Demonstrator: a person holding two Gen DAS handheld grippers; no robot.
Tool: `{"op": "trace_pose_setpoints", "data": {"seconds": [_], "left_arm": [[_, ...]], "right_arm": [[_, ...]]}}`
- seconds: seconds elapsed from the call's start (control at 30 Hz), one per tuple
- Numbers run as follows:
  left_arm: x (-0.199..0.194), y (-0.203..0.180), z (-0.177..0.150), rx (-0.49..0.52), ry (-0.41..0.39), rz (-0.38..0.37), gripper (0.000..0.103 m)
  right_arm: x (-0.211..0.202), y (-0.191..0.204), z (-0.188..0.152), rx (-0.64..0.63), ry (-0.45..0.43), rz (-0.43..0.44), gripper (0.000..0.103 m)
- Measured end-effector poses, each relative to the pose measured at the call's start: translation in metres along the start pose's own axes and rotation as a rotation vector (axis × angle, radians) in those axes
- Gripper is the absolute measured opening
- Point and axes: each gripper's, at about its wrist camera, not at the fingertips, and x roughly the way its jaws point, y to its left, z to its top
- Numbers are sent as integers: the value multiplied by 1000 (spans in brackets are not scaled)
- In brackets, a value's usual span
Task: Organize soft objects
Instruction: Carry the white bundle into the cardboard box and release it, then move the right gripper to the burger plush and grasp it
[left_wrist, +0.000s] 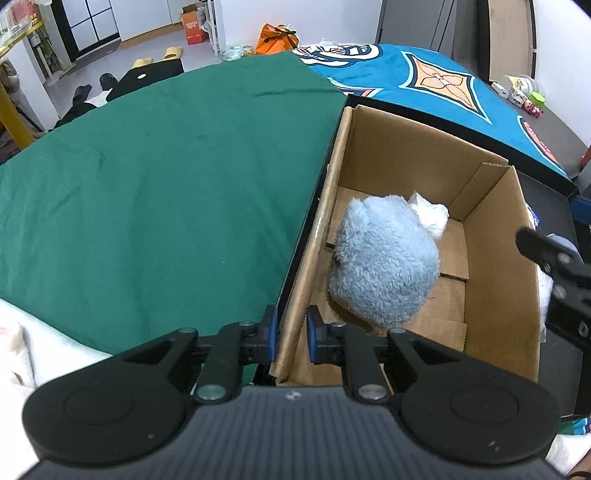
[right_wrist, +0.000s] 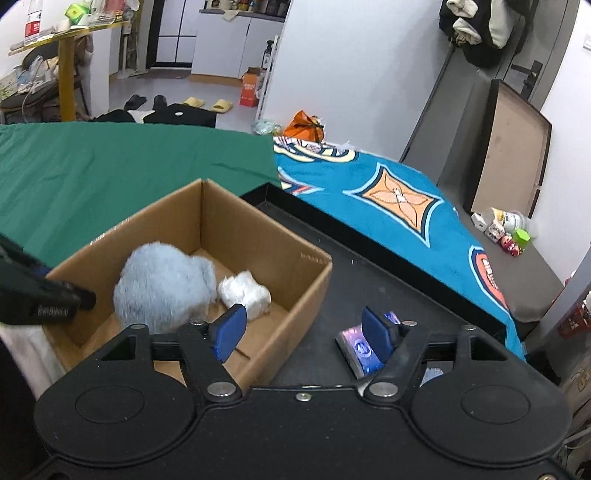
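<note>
With the left claw (left_wrist: 291, 334) pinching the cardboard box (left_wrist: 495, 258) wall to steady it, the spread, empty right claw (right_wrist: 301, 330) should next fetch the shiny packet (right_wrist: 360, 350) nearby.

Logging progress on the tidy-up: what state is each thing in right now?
Cardboard box: open-topped, upright.
Blue plush: inside the box.
White soft bundle: inside the box, touching the plush.
Left gripper: shut on the box wall.
Right gripper: open, empty.
Shiny packet: outside the box.
</note>
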Motion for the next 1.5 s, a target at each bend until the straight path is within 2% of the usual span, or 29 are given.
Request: {"op": "trace_pose_setpoints", "data": {"seconds": [0.17, 0.33, 0.4, 0.57, 0.77, 1.07, 1.3, 1.5], "left_arm": [[-4, -3, 1, -3, -17, 20, 19], [-5, -8, 0, 15, -15, 44, 23], [-7, -10, 0, 20, -24, 53, 27], [-12, -15, 0, 41, -43, 73, 46], [-15, -22, 0, 78, -54, 113, 57], [-11, -38, 4, 143, -16, 186, 58], [-12, -50, 7, 170, -21, 243, 58], [-15, -65, 9, 168, -40, 257, 59]], "right_arm": [[-3, -14, -6, 21, 18, 5, 69], [-7, -30, -12, 38, 7, -3, 75], [-7, -37, -14, 46, 9, -2, 75], [-5, -58, -21, 77, 0, -21, 79], [2, -81, -38, 186, -17, -39, 80], [16, -104, -56, 290, -17, -35, 83], [23, -114, -67, 370, -9, -14, 83], [32, -124, -82, 433, 19, 3, 83]]}}
